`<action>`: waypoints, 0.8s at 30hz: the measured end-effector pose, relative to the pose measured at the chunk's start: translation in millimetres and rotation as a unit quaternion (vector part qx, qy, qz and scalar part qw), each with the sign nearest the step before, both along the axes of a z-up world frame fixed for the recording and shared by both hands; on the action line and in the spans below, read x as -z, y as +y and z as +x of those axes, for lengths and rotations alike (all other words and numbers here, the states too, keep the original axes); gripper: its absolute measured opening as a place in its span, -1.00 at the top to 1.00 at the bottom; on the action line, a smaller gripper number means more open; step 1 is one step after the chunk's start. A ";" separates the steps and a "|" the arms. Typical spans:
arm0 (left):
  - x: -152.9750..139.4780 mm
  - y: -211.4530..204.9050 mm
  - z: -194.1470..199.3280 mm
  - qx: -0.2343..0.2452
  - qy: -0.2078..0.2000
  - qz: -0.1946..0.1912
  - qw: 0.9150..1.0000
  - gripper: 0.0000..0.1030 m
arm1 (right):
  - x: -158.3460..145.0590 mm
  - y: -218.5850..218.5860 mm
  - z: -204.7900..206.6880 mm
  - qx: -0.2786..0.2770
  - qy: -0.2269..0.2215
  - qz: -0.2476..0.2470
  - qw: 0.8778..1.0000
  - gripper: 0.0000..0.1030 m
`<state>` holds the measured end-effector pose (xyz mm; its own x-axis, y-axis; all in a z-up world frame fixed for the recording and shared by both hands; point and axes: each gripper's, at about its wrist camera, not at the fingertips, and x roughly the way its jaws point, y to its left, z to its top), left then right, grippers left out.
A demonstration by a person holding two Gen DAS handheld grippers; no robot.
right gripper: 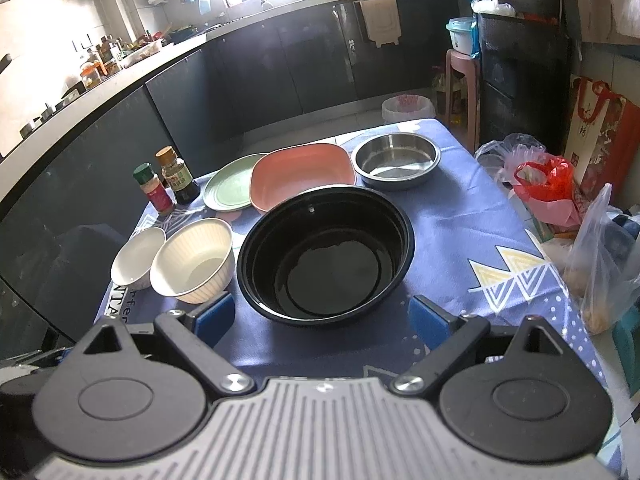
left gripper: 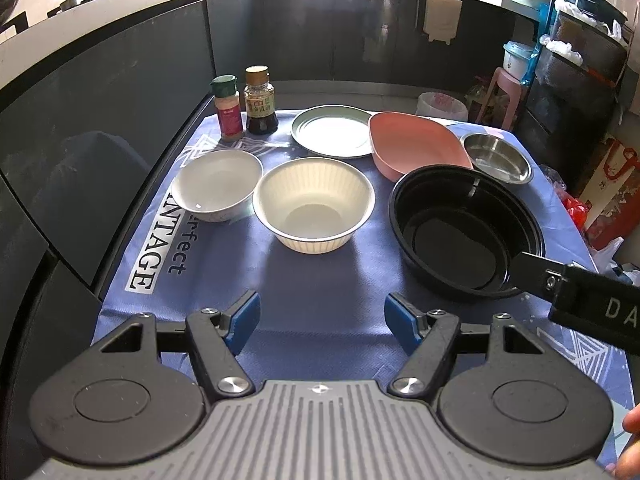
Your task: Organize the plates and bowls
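Note:
On the blue tablecloth [left gripper: 320,292] stand a white bowl [left gripper: 218,184], a cream ribbed bowl [left gripper: 314,206], a large black bowl [left gripper: 466,232], a pink square dish [left gripper: 416,146], a green plate [left gripper: 332,131] and a steel bowl [left gripper: 498,158]. My left gripper [left gripper: 322,320] is open and empty, in front of the cream bowl. My right gripper [right gripper: 322,316] is open, its jaws wide on either side of the near rim of the black bowl [right gripper: 326,254]. The right view also shows the cream bowl [right gripper: 194,266], white bowl [right gripper: 138,262], pink dish [right gripper: 302,174], green plate [right gripper: 230,188] and steel bowl [right gripper: 396,160].
A spice jar [left gripper: 229,108] and a sauce bottle [left gripper: 261,100] stand at the table's far left. Plastic bags [right gripper: 552,188] lie beside the right edge of the table. Dark kitchen cabinets [left gripper: 120,92] run along the left and back. A waste bin [right gripper: 408,108] stands beyond the far edge.

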<state>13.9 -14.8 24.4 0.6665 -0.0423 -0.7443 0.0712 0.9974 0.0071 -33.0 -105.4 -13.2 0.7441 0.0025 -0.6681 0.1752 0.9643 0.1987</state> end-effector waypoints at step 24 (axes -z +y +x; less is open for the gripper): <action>7.1 0.4 5.6 -0.012 0.014 -0.017 1.000 -0.21 | 8.3 -6.4 3.9 0.003 0.012 0.007 1.000 -1.00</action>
<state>19.5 -14.5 17.3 0.6460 -0.0519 -0.7616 0.0471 0.9985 -0.0282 -29.1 -111.8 -21.5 0.7277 0.0075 -0.6859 0.1868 0.9600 0.2086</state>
